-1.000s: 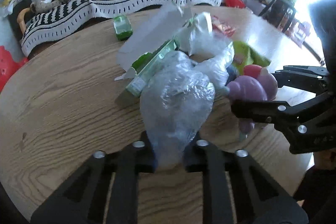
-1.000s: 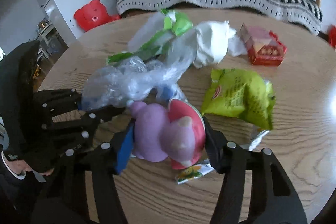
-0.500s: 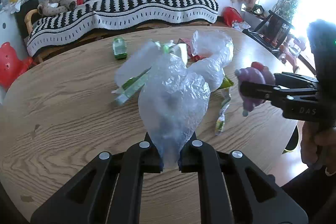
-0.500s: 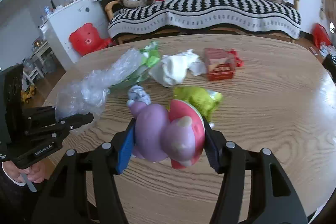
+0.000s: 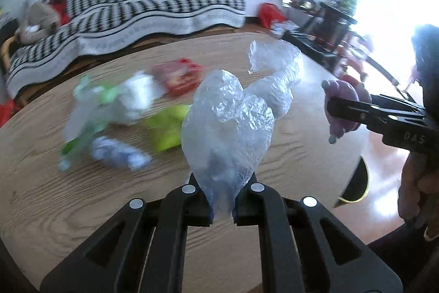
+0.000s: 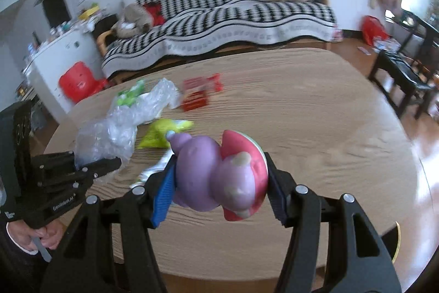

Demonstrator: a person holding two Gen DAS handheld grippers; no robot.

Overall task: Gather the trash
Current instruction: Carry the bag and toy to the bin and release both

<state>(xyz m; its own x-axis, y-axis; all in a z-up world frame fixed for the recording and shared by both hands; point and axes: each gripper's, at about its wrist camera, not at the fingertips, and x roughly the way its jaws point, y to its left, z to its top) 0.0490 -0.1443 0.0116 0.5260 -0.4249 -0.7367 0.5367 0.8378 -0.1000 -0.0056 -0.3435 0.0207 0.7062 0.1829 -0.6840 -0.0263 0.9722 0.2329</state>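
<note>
Up off the counter (image 5: pixel 49 199), left claw (image 5: pixel 221 206) clamped on the bottom of a crumpled clear plastic bag (image 5: pixel 230 128), bag standing upright above the fingers. Seen from the right wrist, same left claw (image 6: pixel 109 164) at the near left edge of the counter (image 6: pixel 315 111), bag (image 6: pixel 109 133) bulging out of it.

Scattered on the wood beyond the bag, all blurred: green and white wrappers (image 5: pixel 90 111) farthest left of the bag, a bluish-white crumpled wrapper (image 5: pixel 118 155) near them and closer to the camera, a white wad (image 5: pixel 134 98) behind that, a red box (image 5: pixel 181 76) further back, a yellow-green snack bag (image 5: pixel 167 128) just left of the clear bag. From the right wrist, snack bag (image 6: pixel 162 132) lying beyond the plastic bag, red box (image 6: pixel 199 95) further back toward the striped sofa (image 6: pixel 233 18).

Right of the plastic bag, well apart from it, right claw (image 5: pixel 340 111) closed on a purple and pink toy (image 5: pixel 343 98), held in the air over the counter's right edge. In its own view, right claw (image 6: pixel 219 183) gripping the toy (image 6: pixel 219 175) from both sides, blue pads (image 6: pixel 162 197) pressed against its flanks.
</note>
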